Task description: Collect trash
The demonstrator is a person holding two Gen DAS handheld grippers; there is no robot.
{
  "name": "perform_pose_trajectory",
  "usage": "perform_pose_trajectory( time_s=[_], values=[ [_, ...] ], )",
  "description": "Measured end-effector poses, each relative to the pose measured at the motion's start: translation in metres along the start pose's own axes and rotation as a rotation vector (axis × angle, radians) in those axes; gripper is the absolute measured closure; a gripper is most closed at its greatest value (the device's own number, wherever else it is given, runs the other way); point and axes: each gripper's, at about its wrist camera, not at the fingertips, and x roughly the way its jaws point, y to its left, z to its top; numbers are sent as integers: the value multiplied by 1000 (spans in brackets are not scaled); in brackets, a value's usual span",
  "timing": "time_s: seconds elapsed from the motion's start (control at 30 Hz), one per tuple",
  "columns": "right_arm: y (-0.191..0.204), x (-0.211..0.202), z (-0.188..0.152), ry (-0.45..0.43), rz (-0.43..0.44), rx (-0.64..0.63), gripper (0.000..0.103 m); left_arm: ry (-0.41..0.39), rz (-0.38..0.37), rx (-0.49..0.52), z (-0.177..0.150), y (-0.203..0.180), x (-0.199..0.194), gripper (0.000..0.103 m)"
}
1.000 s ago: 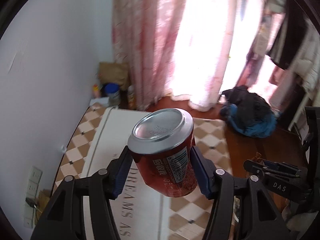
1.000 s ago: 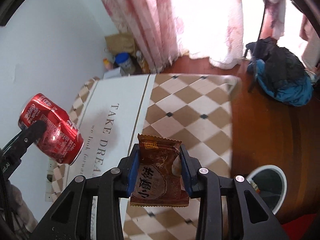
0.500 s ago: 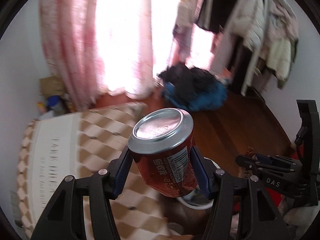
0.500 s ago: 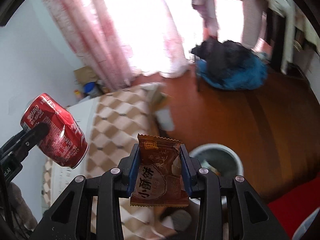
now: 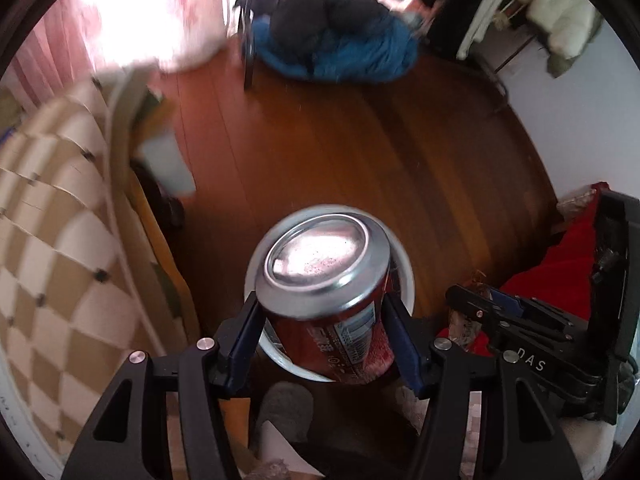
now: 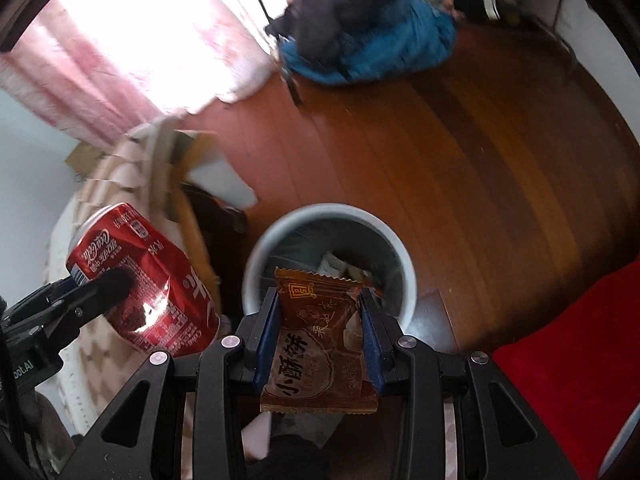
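Pinching a dented red Coca-Cola can [image 5: 332, 304] between its blue pads, the left gripper [image 5: 326, 336] holds it with the silver end facing the camera, directly over the mouth of a white round trash bin [image 5: 404, 276] on the wooden floor [image 5: 360, 152]. From the right wrist view the same can [image 6: 140, 280] hangs at the left, beside the bin [image 6: 256, 256] rather than over it, so its exact place above the rim cannot be told. The right gripper [image 6: 318, 336] is clamped on a brown snack wrapper [image 6: 316, 344] with Chinese print, held upright at the near edge of the bin, whose inside shows scraps of paper. Left of the bin lies a checked beige bedcover [image 5: 52, 248]. At the far side, a blue and black heap of clothing [image 6: 360, 36] rests on the floor near pink curtains [image 6: 100, 64]. A red cloth [image 6: 568, 352] fills the near right.
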Motion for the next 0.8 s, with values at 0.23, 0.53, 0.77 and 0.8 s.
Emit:
perform_pose_trajectory(
  time_s=[0.23,0.53,0.77,0.8],
  values=[
    [-37,67,8,103,7,67,58,61,52,-63,4,12,28,7],
    [-40,66,-11,163,-39,78,0,1,168,-39,-20,12,-5,6],
    [-15,3,-39,108,-101,34,0,-56,187,-13,-48,0,-62,6],
    [-11,-6,-43,101,-100,29,0,-65,182,-10,-51,-2,-71,6]
  ],
)
